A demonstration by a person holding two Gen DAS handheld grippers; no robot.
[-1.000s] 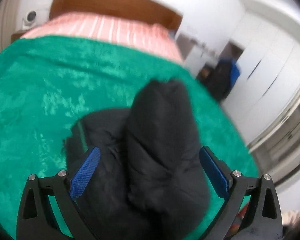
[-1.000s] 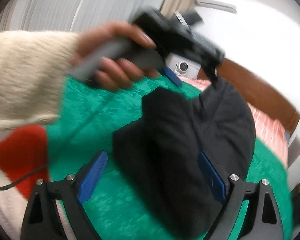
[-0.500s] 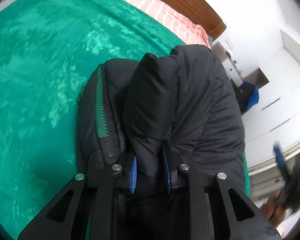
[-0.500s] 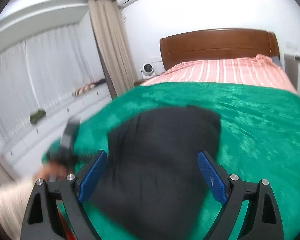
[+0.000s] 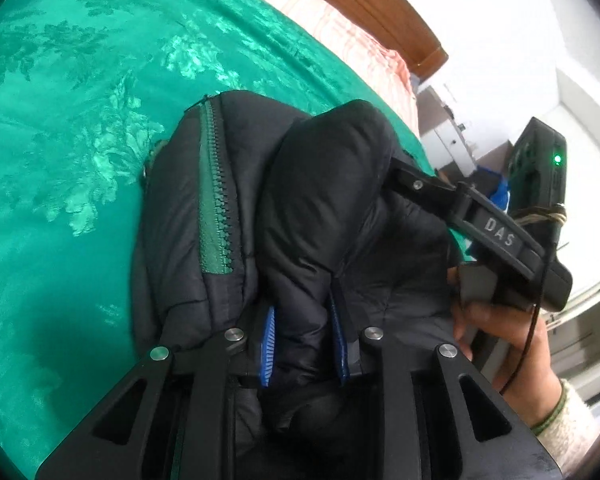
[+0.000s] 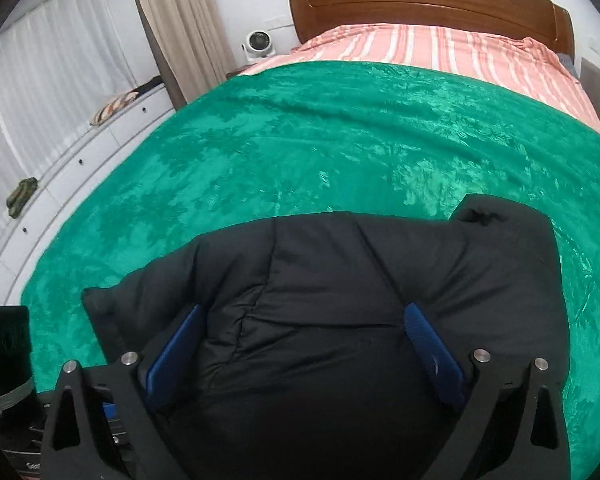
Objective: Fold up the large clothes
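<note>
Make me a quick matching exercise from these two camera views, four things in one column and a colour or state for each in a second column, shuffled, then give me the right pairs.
Things:
1. puffer jacket
2. blanket
3. left hand-held gripper
4. right hand-held gripper

Colour or state:
A. jaws wide apart over the black fabric
B. green, spread over the bed
C. pinching a fold of padded fabric
D. black, bundled on the bed

Pairs: 1-D, 2-B, 3-C, 4-A
</note>
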